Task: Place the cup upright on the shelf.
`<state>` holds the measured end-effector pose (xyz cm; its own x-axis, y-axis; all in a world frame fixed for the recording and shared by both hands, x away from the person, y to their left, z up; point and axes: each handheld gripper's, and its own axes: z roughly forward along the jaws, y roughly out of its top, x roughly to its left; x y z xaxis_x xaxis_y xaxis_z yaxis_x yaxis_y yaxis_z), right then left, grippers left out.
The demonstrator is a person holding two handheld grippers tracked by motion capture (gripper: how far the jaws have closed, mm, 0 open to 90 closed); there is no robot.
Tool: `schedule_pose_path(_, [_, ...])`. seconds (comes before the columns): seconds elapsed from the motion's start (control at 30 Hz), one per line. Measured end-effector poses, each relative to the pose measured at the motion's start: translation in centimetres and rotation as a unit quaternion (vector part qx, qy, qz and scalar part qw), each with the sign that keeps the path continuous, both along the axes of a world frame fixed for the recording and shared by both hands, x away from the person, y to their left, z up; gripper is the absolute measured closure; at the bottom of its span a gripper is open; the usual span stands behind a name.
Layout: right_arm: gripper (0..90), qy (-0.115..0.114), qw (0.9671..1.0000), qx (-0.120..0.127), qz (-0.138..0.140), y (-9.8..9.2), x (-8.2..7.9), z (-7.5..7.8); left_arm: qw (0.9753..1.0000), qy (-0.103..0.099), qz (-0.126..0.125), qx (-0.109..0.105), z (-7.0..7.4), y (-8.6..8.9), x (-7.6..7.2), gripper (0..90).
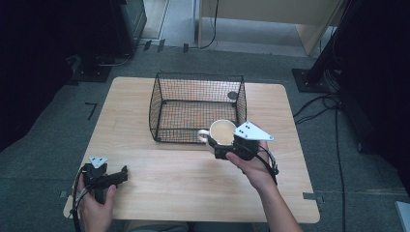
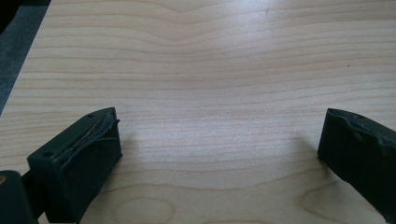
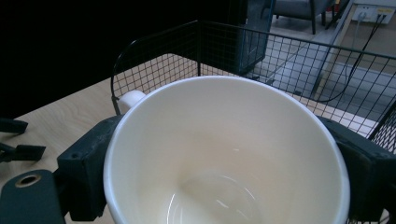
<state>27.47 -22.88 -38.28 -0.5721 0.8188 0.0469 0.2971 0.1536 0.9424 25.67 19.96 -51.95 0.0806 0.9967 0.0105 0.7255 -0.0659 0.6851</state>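
Note:
A cream mug (image 1: 222, 132) is held upright just in front of the black wire basket (image 1: 167, 94), near its front right corner, its handle (image 1: 203, 134) pointing left. My right gripper (image 1: 223, 149) is shut on the mug, a jaw on either side of its body. In the right gripper view the mug (image 3: 224, 154) is empty, with the basket (image 3: 261, 51) right behind it. My left gripper (image 1: 121, 175) rests near the table's front left corner, open, pointing right. In the left gripper view its fingers (image 2: 81, 158) stand wide apart over bare wood.
The light wooden table (image 1: 193, 188) stands on grey carpet. The basket looks empty, with a small dark round thing on its far right wall. Cables (image 1: 319, 104) and dark stands lie on the floor to the right and behind.

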Motion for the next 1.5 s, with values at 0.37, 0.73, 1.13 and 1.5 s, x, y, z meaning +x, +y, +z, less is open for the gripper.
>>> schedule_pose_path(0.37, [10.3, -0.010, 0.9999, -0.003, -0.011, 1.2, 3.1, 1.8, 1.0000, -0.001, 0.000, 0.000, 0.0, 0.0, 0.0, 0.0])
schedule_pose_path(0.73, [10.3, -0.010, 0.9998, 0.002, -0.016, 2.3, 7.0, 2.2, 1.0000, -0.001, 0.000, 0.000, 0.0, 0.0, 0.0, 0.0])
schedule_pose_path(1.13, [10.3, -0.006, 1.0000, -0.006, -0.004, 2.9, 11.1, 1.4, 1.0000, 0.000, 0.000, 0.000, 0.0, 0.0, 0.0, 0.0])
schedule_pose_path(1.5, [10.3, -0.010, 0.9997, -0.015, 0.014, 3.3, 14.9, 0.4, 1.0000, 0.000, 0.000, 0.000, 0.0, 0.0, 0.0, 0.0])
